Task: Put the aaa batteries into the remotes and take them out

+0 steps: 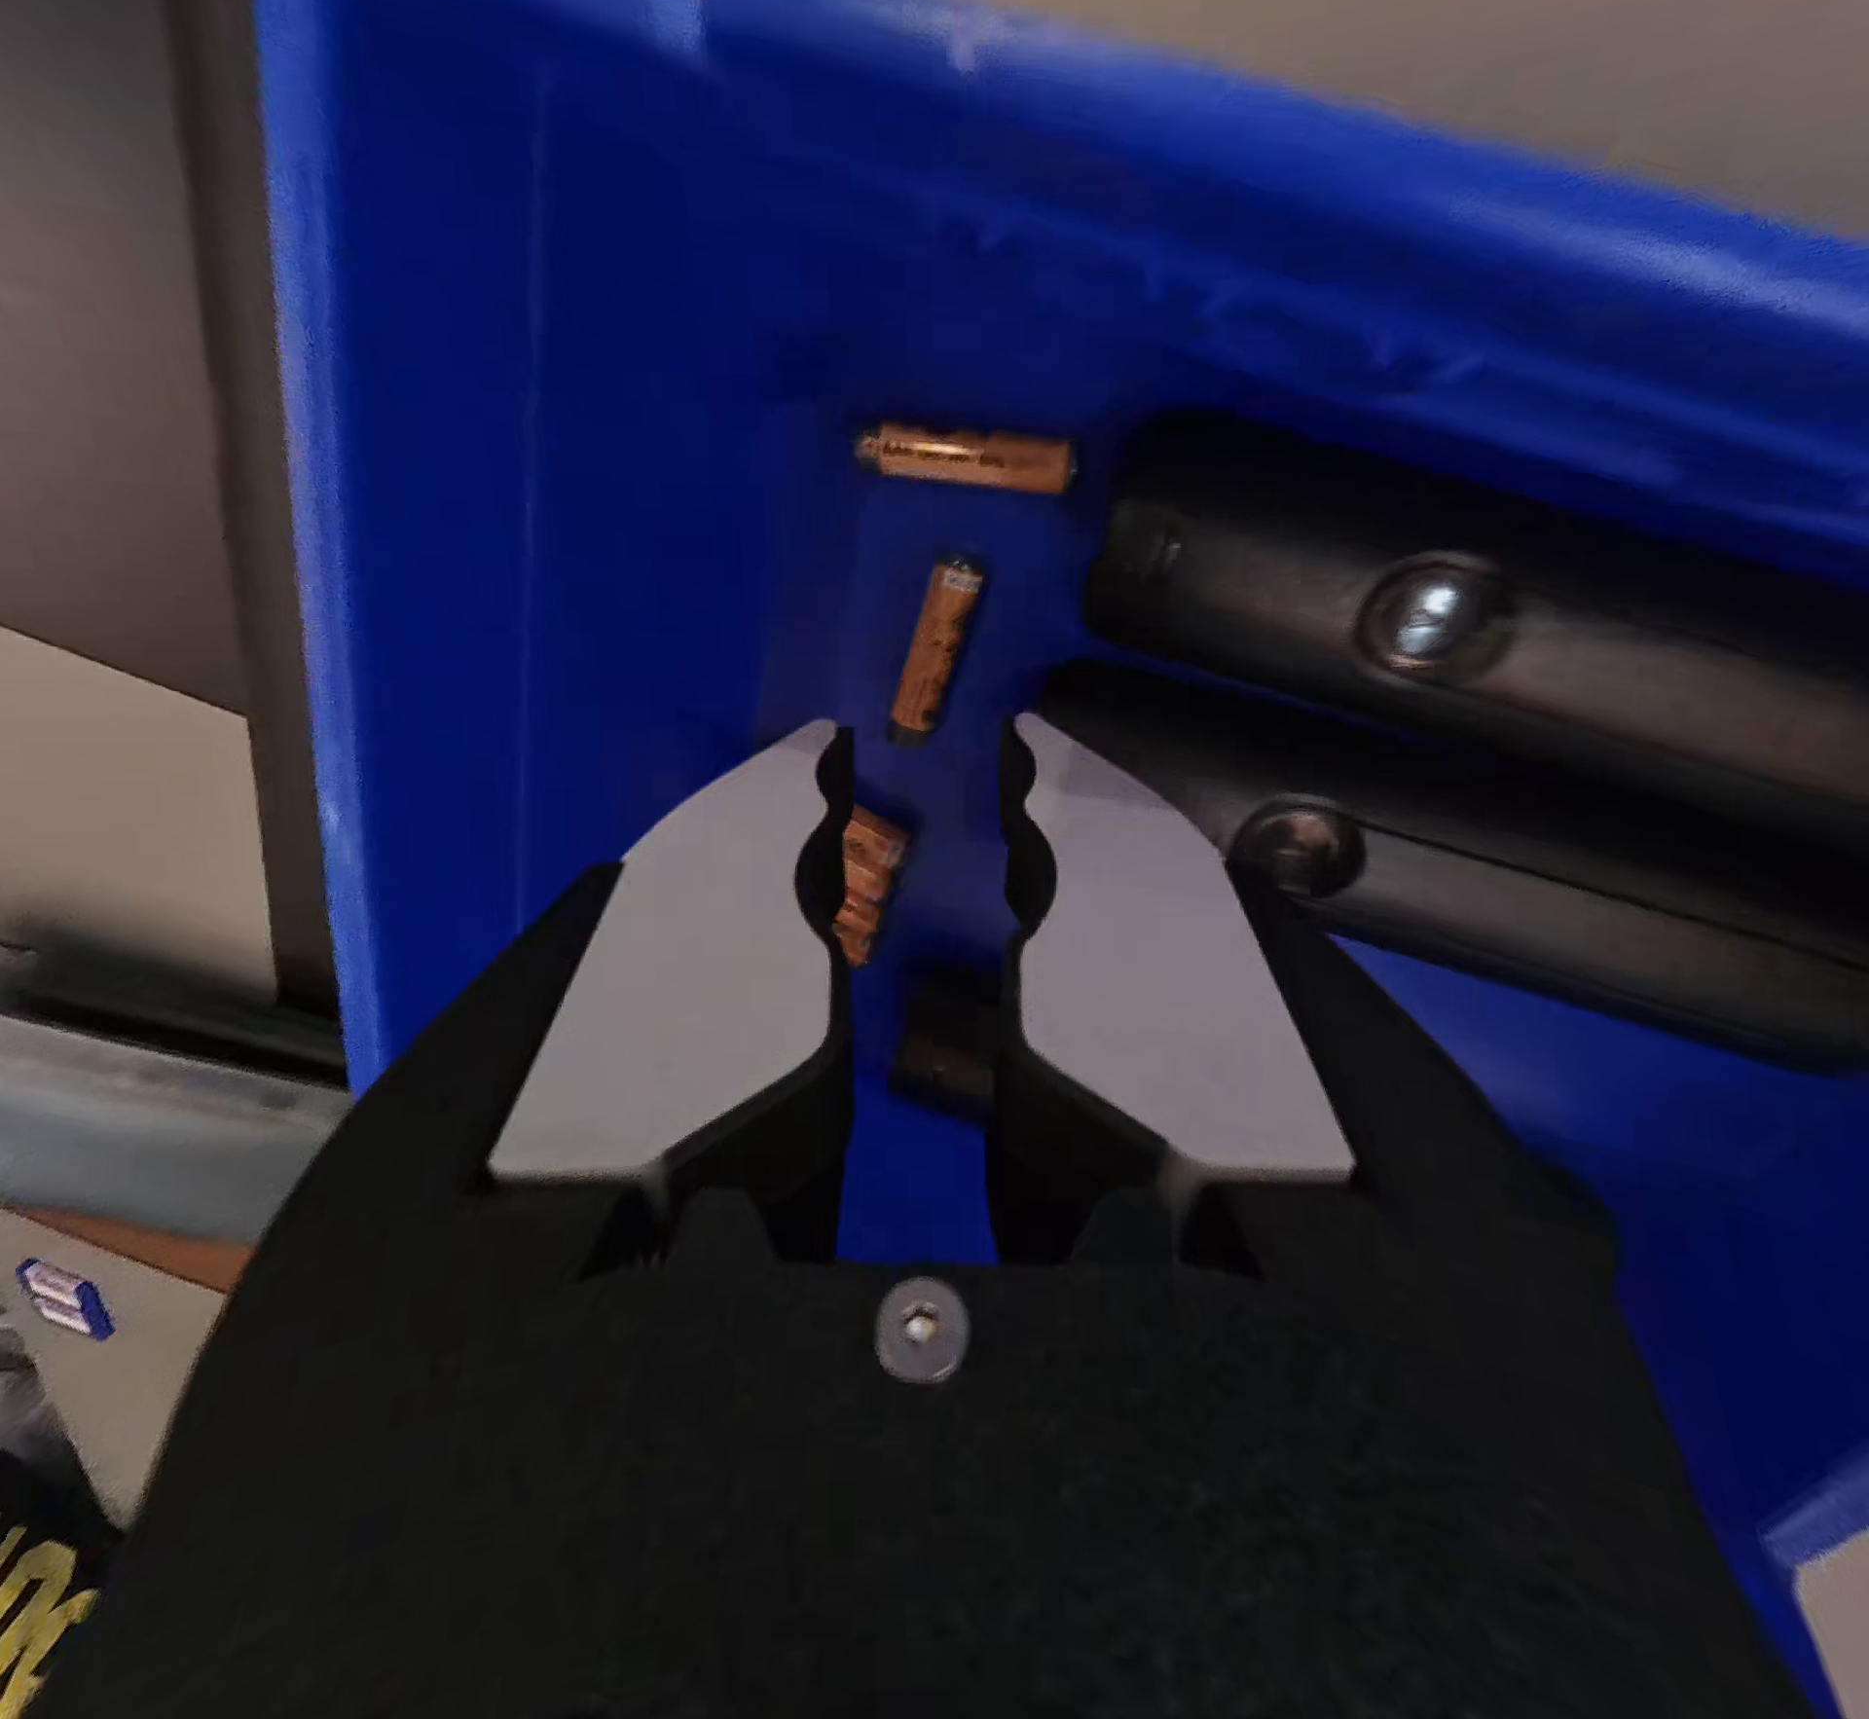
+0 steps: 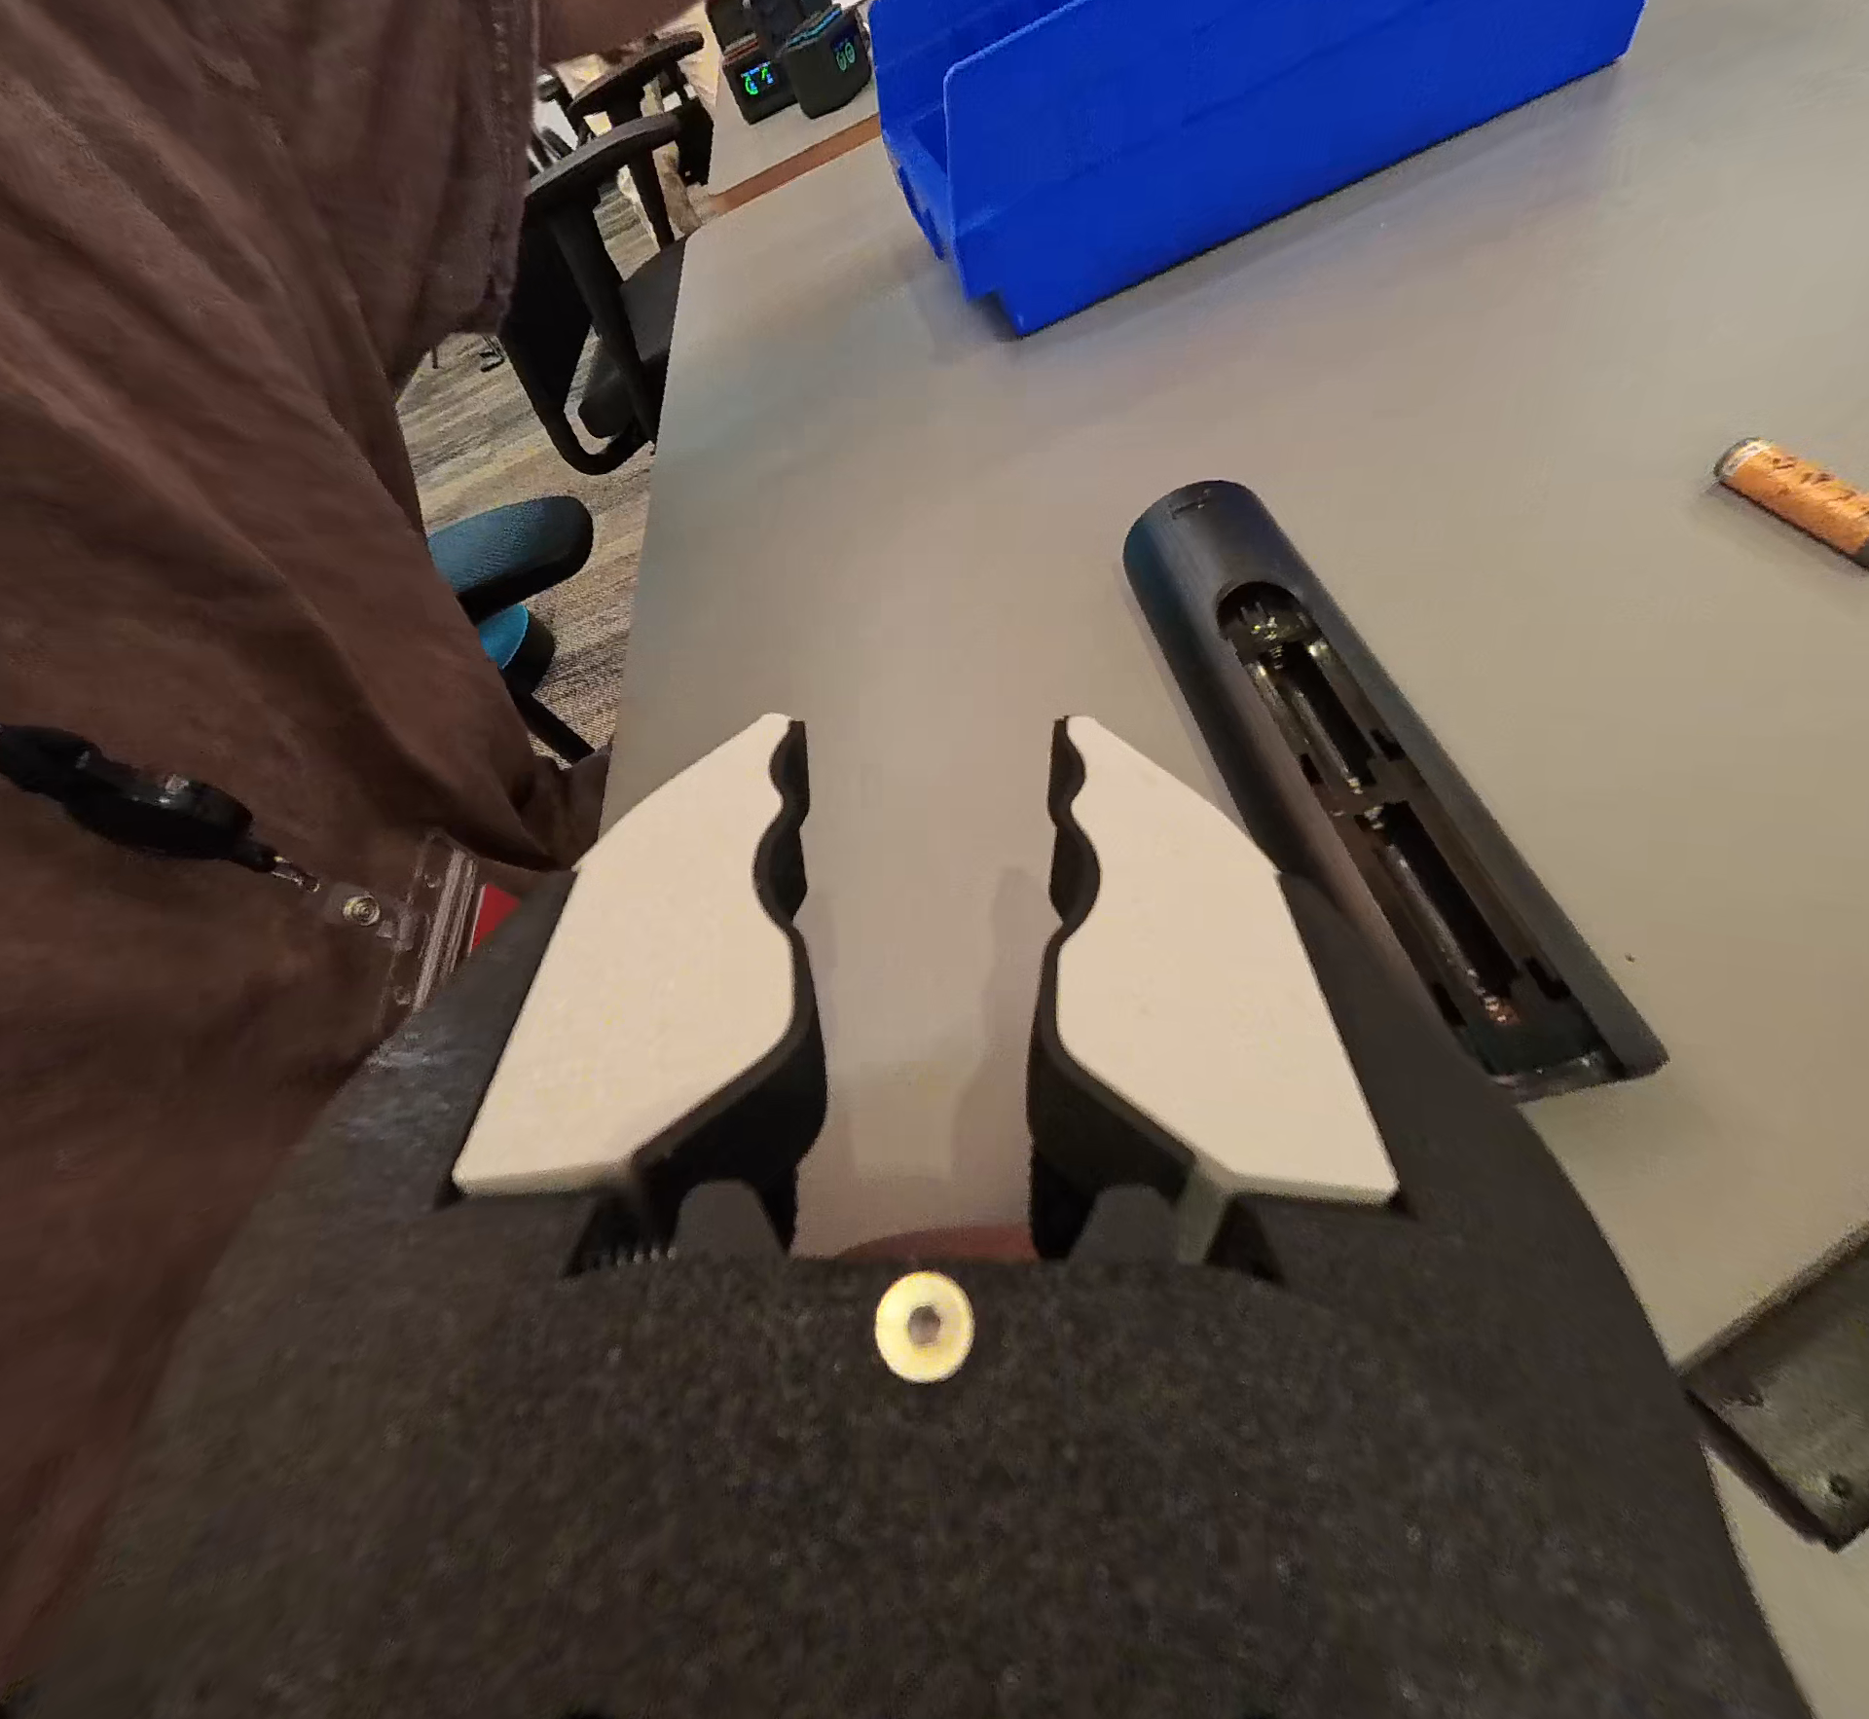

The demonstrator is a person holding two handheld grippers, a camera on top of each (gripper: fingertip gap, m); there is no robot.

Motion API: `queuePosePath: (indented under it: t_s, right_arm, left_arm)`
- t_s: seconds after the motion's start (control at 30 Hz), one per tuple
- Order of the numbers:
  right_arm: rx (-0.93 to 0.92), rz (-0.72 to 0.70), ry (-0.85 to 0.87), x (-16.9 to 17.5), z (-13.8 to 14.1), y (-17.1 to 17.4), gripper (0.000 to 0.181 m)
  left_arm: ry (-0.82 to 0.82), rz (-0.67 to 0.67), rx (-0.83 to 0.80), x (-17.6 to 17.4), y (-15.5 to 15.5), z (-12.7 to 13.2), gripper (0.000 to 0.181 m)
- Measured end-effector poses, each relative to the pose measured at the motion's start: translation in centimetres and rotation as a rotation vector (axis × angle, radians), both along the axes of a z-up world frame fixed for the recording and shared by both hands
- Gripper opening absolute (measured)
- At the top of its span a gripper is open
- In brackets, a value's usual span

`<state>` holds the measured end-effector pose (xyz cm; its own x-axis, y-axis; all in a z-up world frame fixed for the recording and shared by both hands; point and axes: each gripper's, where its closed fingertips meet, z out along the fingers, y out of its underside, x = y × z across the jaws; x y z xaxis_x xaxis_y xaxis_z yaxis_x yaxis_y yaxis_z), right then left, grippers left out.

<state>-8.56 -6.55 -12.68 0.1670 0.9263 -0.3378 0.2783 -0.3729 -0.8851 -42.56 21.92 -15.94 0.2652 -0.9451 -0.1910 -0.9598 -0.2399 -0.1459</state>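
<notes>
In the left wrist view my left gripper (image 1: 925,725) is open and empty above the inside of a blue bin (image 1: 566,457). Several copper AAA batteries lie on the bin floor: one crosswise (image 1: 966,457), one lengthwise (image 1: 936,649), and one (image 1: 872,882) partly hidden behind my left finger. Two black remotes (image 1: 1517,619) (image 1: 1517,902) lie in the bin to the right. In the right wrist view my right gripper (image 2: 927,728) is open and empty over the grey table (image 2: 1011,457). A black remote (image 2: 1396,791) with its battery compartment open lies just to its right. One battery (image 2: 1795,497) lies at the far right.
A blue bin (image 2: 1264,83) stands on the table beyond the right gripper. A person in a brown shirt (image 2: 233,356) stands at the left by the table edge, with office chairs (image 2: 597,285) behind. A small dark piece (image 1: 946,1043) lies in shadow between my left fingers. Tip to tip, the grippers are about 45 centimeters apart. The left gripper is farther from the black remote (image 2: 1396,791), some 40 centimeters, than the right, some 7 centimeters.
</notes>
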Motion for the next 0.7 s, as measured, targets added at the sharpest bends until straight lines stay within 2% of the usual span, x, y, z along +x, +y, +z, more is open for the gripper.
queuePosePath:
  t_s: [0.23,0.37,0.43,0.53,0.63,0.7]
  right_arm:
    - [0.002,0.004,-0.011,-0.6,-0.2,0.1,0.046]
    - [-0.005,-0.001,-0.02,-0.5,-0.5,0.5,0.046]
    - [-0.004,-0.002,-0.021,-0.5,-0.5,0.5,0.045]
    - [0.004,-0.006,-0.022,-0.5,-0.3,0.4,0.045]
    - [0.013,-0.008,-0.012,-0.5,0.1,0.2,0.045]
    - [0.02,-0.01,-0.01,-0.5,0.3,0.1,0.045]
  left_arm:
    - [0.039,0.001,-0.099,-0.9,1.1,-2.4,0.026]
    - [0.038,-0.026,-0.102,-0.4,1.2,-3.2,0.021]
    - [0.015,-0.033,-0.134,0.2,0.9,-3.4,0.012]
    - [0.019,-0.017,-0.137,0.2,0.6,-3.4,0.01]
    - [-0.027,0.014,-0.102,0.5,0.0,-2.0,0.011]
    - [-0.081,0.021,-0.049,0.9,-0.7,0.6,0.011]
